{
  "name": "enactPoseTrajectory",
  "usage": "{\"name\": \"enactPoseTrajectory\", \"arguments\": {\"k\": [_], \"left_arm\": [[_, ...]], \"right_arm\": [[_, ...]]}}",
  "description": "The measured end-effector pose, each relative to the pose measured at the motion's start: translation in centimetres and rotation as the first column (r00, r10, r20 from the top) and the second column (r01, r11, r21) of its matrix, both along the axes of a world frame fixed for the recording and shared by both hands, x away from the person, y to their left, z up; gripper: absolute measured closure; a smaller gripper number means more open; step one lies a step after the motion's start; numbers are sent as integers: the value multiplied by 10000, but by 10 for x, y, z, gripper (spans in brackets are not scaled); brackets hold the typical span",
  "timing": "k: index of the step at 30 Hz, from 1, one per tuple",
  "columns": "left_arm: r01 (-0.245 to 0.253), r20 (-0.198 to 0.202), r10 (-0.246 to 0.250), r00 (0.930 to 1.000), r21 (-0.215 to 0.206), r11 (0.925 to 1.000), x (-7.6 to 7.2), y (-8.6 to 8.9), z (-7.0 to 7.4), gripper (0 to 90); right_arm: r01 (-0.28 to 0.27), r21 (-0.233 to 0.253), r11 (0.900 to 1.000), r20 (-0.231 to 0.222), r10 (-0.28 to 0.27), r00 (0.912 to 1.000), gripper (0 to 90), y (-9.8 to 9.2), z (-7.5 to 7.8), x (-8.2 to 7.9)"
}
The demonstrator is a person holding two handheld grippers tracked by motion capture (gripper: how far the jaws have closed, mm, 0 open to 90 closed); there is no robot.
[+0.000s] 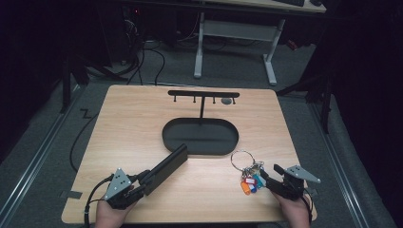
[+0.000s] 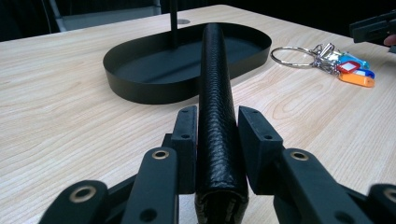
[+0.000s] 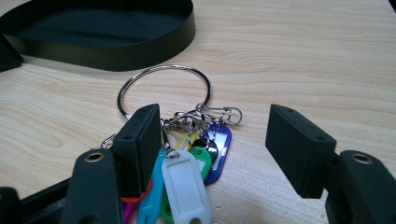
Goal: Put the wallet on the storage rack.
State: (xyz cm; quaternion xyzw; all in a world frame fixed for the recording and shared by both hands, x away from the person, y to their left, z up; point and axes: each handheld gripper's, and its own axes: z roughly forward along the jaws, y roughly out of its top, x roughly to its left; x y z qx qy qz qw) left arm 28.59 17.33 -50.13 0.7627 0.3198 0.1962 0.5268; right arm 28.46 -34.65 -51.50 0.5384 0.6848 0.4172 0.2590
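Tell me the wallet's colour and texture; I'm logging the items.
The wallet is black with a pebbled leather grain, clearest in the left gripper view.

The black leather wallet (image 1: 164,168) sits on edge, raised off the table (image 1: 142,123) near its front left, pointing toward the middle. A key bunch (image 1: 248,175) with coloured tags and a large steel ring lies flat near the front right edge.

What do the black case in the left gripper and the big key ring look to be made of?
Black case: probably leather or an imitation, matte with a pebbled grain all along it. Key ring: metal, polished and silvery, with bright glints on a thin round wire. Its tags look like glossy coloured plastic.
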Motion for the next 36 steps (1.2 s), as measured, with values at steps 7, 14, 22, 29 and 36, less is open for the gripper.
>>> {"name": "enactPoseTrajectory", "arguments": {"k": [7, 14, 22, 29, 36], "left_arm": [[1, -341, 19, 9994, 580, 9983, 0, -5, 6, 696], [228, -1055, -90, 9944, 1303, 9912, 3, -10, 17, 701], [224, -1535, 103, 9881, 2094, 9776, 4, -19, 24, 691], [604, -1809, 115, 9834, 3868, 9202, 15, -34, 37, 633], [976, -2390, 107, 9710, 4369, 8942, 28, -42, 51, 674]], "right_arm": [[-4, 3, 10000, 6, 4, 10000, 363, 0, 0, 0], [-80, -45, 10000, 8, 80, 10000, 364, 1, 0, 0], [-141, 55, 9999, 11, 141, 9999, 361, 0, 2, 0], [-279, 138, 9995, 48, 278, 9996, 361, -4, 3, 1], [-425, 254, 9988, 99, 423, 9991, 362, -5, 3, 1]]}}
